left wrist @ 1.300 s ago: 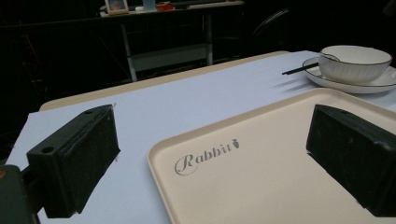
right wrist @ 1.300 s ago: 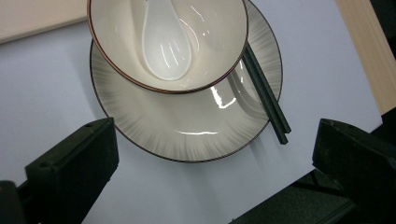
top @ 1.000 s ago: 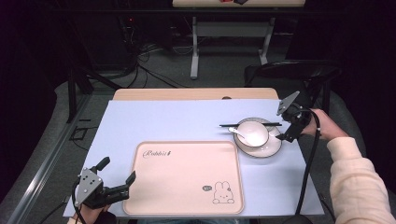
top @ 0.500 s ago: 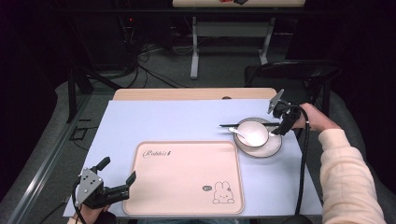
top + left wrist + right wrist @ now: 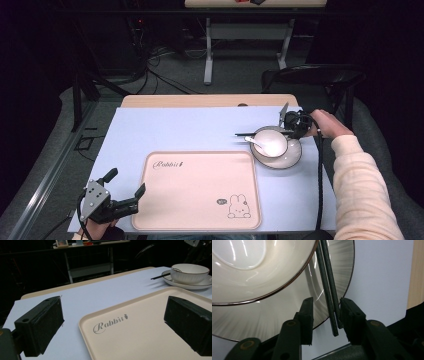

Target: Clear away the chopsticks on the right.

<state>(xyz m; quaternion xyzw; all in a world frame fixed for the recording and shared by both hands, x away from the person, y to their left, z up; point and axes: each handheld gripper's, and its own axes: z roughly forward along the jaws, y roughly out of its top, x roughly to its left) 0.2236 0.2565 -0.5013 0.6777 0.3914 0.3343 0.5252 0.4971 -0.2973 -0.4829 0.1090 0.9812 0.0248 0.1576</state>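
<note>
At the counter's [image 5: 190, 127] near left corner, the left gripper [image 5: 126, 195] rests with its fingers [image 5: 40, 327] wide apart, one on each side of the pink tray's [image 5: 200, 192] corner, nothing between them. To the right, the chopsticks [image 5: 328, 285] lie across the plate's [image 5: 287, 315] rim beside the bowl [image 5: 270, 141]. The right gripper [image 5: 325, 317] has just been closing its fingers around their ends; one pad seems to touch them, the other stands just clear.

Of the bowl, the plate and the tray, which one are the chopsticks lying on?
The plate: the chopsticks rest across its rim beside the bowl, with their ends between the right gripper's jaws. The tray sits apart.
</note>
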